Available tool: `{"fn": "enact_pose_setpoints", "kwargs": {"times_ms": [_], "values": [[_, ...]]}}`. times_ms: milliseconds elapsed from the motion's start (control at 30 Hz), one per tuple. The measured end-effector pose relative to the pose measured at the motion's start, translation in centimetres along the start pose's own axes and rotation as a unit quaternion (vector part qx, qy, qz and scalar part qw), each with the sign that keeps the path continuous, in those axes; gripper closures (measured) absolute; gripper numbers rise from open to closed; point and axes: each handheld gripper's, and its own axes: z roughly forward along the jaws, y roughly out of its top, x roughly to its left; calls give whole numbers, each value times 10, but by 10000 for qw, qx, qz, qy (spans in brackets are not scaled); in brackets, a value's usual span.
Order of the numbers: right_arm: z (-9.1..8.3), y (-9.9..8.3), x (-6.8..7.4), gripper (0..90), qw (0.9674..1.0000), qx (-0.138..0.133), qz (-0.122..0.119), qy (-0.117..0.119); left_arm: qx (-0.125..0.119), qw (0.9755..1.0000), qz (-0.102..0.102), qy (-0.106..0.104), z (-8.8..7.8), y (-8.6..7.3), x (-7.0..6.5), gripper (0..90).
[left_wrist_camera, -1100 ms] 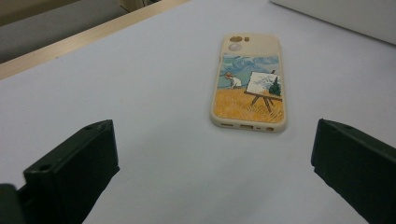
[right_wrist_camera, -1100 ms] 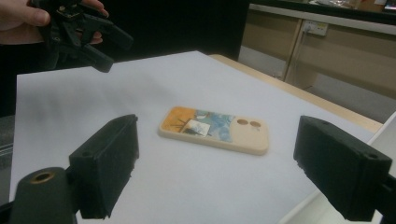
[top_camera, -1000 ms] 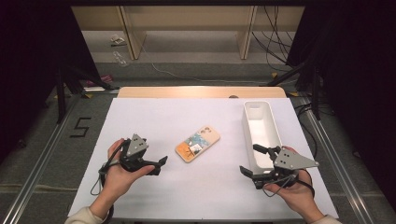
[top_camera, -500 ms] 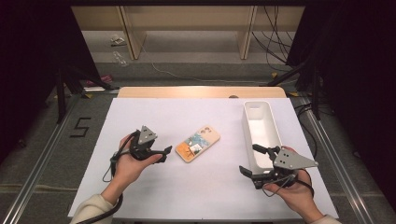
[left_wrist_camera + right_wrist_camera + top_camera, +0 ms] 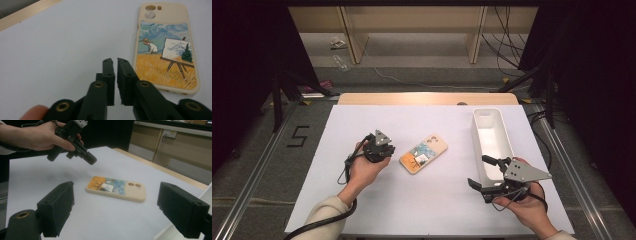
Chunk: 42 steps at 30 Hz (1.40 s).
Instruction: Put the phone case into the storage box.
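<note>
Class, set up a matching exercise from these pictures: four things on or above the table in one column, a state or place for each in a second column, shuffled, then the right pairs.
Column one:
1. cream phone case with a painted field scene
2. long white plastic bin
3. left gripper
4. right gripper

Column two:
A. fingers nearly together, holding nothing
B. fingers wide apart
C. lies flat, picture side up, mid-table
D. stands empty at the table's right side

Pairs: 1-C, 2-D, 3-A, 4-B
</note>
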Motion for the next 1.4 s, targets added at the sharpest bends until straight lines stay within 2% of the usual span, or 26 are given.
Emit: {"fn": "enact_pose_setpoints", "kwargs": {"times_ms": [333, 700, 1000, 1400], "values": [[-4, -1, 0, 151, 10000, -11, 20, -62, 330, 9995, 22, -14, 21, 2, 0, 899], [-6, -2, 0, 151, 10000, 7, 31, -83, 486, 9988, 0, 3, 34, -1, 2, 899], [-6, -2, 0, 151, 10000, 7, 20, -75, 528, 9986, 18, -86, 42, -3, 0, 899], [-5, -2, 0, 151, 10000, 8, 33, -68, 444, 9989, 33, -162, 43, -4, -1, 899]]}}
